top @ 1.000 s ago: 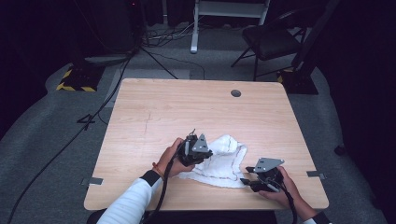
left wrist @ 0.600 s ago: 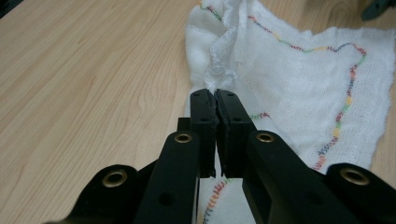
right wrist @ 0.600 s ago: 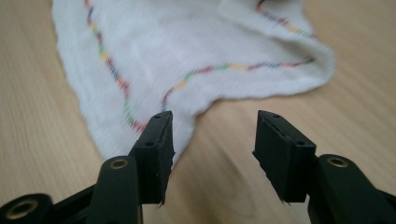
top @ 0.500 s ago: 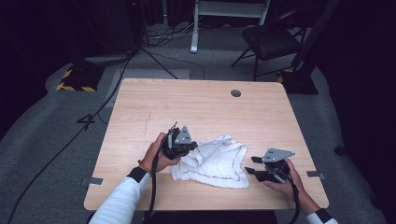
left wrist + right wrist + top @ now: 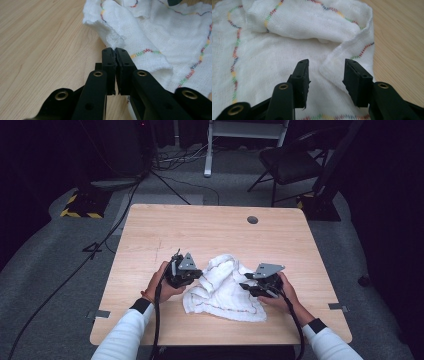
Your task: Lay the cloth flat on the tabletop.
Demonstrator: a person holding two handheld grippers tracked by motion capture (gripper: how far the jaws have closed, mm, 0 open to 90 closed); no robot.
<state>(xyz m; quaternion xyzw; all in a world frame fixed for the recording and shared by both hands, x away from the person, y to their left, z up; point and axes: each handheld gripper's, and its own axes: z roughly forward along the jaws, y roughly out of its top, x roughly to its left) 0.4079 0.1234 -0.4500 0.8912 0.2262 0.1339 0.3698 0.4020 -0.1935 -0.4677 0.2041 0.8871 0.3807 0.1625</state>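
Observation:
A crumpled white cloth (image 5: 225,285) with multicoloured zigzag stitching lies on the near half of the wooden table (image 5: 200,230). My left gripper (image 5: 198,278) is at the cloth's left edge. In the left gripper view its jaws (image 5: 114,50) are pressed together, with a frayed bit of the cloth (image 5: 162,32) pinched at the tips. My right gripper (image 5: 246,287) is at the cloth's right side. Its jaws (image 5: 325,67) stand apart and have just been closing. A raised fold of the cloth (image 5: 287,50) sits between them without being pressed by the pads.
Bare wood spreads across the far half of the table, with a round cable hole (image 5: 252,219) near the back edge. Beyond the table are a dark chair (image 5: 290,165), a stand and cables on the grey floor.
My left gripper has moved left, drawing the cloth's left edge along. My right gripper has moved left from the table's near right onto the cloth's right side.

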